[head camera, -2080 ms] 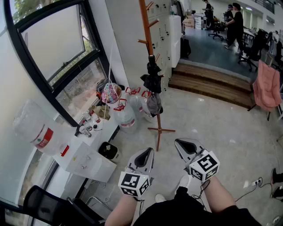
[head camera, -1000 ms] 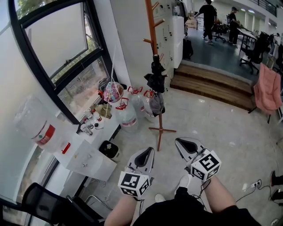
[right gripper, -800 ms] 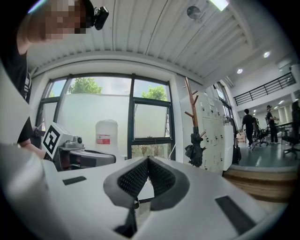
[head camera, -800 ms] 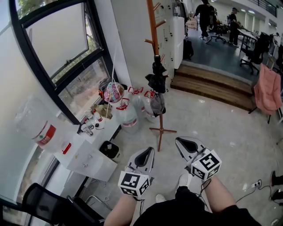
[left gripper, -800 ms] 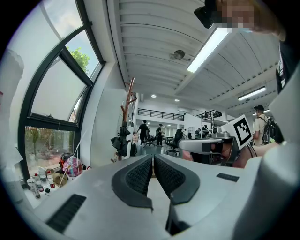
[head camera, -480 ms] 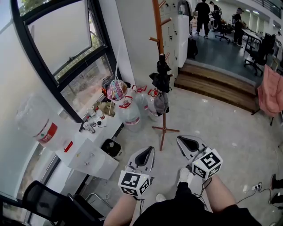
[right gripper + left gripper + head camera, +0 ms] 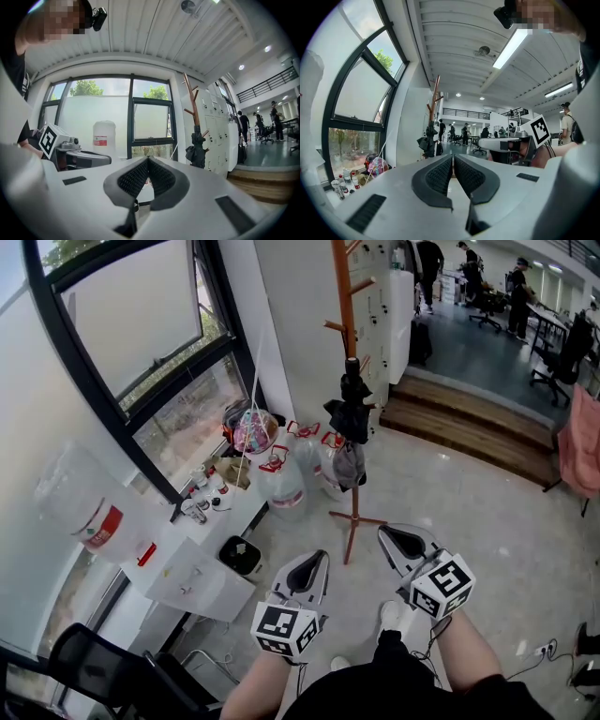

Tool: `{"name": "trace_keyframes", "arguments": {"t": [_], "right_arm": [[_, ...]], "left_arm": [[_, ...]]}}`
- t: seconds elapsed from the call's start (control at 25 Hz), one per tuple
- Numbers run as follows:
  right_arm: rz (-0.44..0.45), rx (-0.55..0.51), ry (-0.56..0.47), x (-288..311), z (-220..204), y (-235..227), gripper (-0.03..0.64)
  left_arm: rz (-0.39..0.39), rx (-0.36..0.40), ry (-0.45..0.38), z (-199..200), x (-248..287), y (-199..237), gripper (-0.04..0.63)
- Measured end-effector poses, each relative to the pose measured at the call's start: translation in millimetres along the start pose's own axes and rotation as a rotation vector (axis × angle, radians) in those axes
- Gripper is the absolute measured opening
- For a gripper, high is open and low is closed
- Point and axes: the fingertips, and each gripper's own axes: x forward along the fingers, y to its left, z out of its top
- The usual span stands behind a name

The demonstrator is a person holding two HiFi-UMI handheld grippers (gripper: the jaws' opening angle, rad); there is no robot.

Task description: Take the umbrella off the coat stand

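Head view, reading from the left: a black-framed window, a large water bottle with a red label, and a white cabinet below them. Clear water jugs stand on the floor against the wall. Low in the foreground, the left gripper points toward the coat stand. In the left gripper view its ribbed pads are pressed together with nothing between them. The coat stand is an orange-brown wooden pole with pegs. It stands upright on the tiled floor, ahead of both grippers and well apart from them. The umbrella, black and folded, hangs against the pole at mid-height. Just right of the left unit, the right gripper has its jaws closed tip to tip on nothing. Wooden steps lie at the far right.
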Motion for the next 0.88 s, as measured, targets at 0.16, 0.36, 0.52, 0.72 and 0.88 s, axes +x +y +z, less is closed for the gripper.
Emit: {"name": "trace_keyframes", "arguments": {"t": [0.16,0.36,0.52,0.72,0.88], "right_arm": [[0.008,0.007,0.000,7,0,-20,0.054],[0.023,0.015,0.007,18,-2,-50,0.054],[0.032,0.019,0.008,28,-1,-76,0.054],[0.045,0.024,0.009,44,-3,-106,0.054],[0.050,0.031,0.011,55,-4,-130,0.054]], "left_arm": [[0.010,-0.006,0.004,1,21,3,0.025],[0.022,-0.011,0.008,3,52,5,0.025],[0.033,-0.015,0.009,5,79,10,0.025],[0.042,-0.019,0.011,8,111,17,0.025],[0.052,-0.026,0.015,7,136,24,0.025]]}}
